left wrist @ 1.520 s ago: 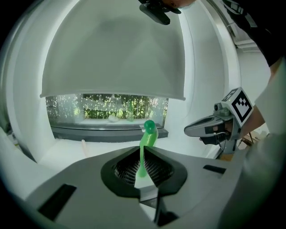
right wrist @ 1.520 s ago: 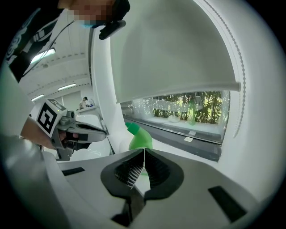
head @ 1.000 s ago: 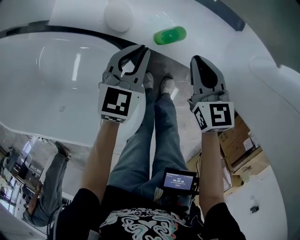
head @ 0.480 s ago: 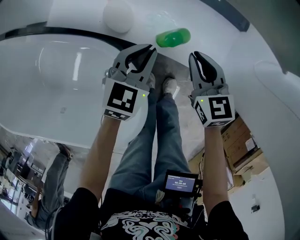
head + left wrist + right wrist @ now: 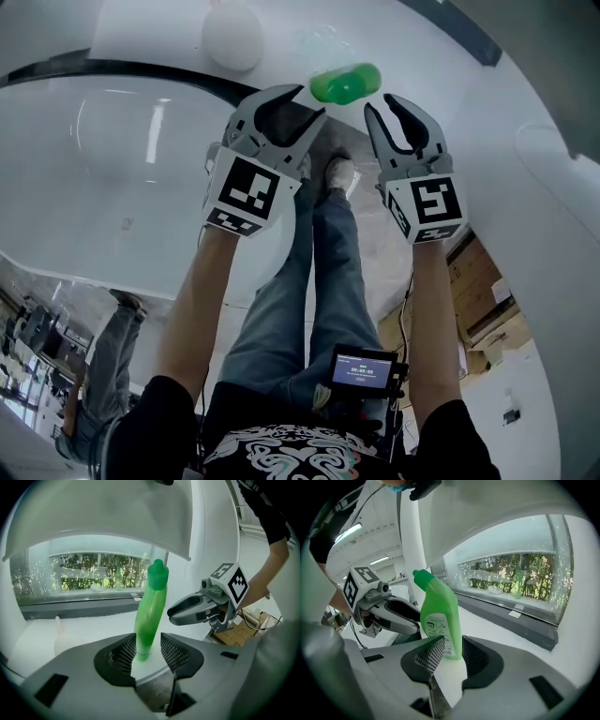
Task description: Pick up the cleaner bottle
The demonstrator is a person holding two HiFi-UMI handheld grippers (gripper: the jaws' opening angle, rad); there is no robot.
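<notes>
Cleaner bottle [image 5: 345, 82] stands upright on the white ledge [image 5: 281, 37], just ahead of us. Left tongs [image 5: 286, 111] and right tongs [image 5: 392, 117] have both just been opening. They're released, with nothing gripped. We'd commit one, probably the left, straddle the bottle's body and close squarely.

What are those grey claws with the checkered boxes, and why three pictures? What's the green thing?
A person holds two claws, called grippers, one in each hand. One picture comes from a camera on the person's head, looking down at both arms. The other two come from cameras riding on the left gripper and the right gripper, looking along their jaws. The green thing is a cleaner bottle, standing on a white ledge near a white round thing. Both grippers' jaws have just been opening; nothing is between them yet, and the bottle stands just ahead, untouched.
</notes>
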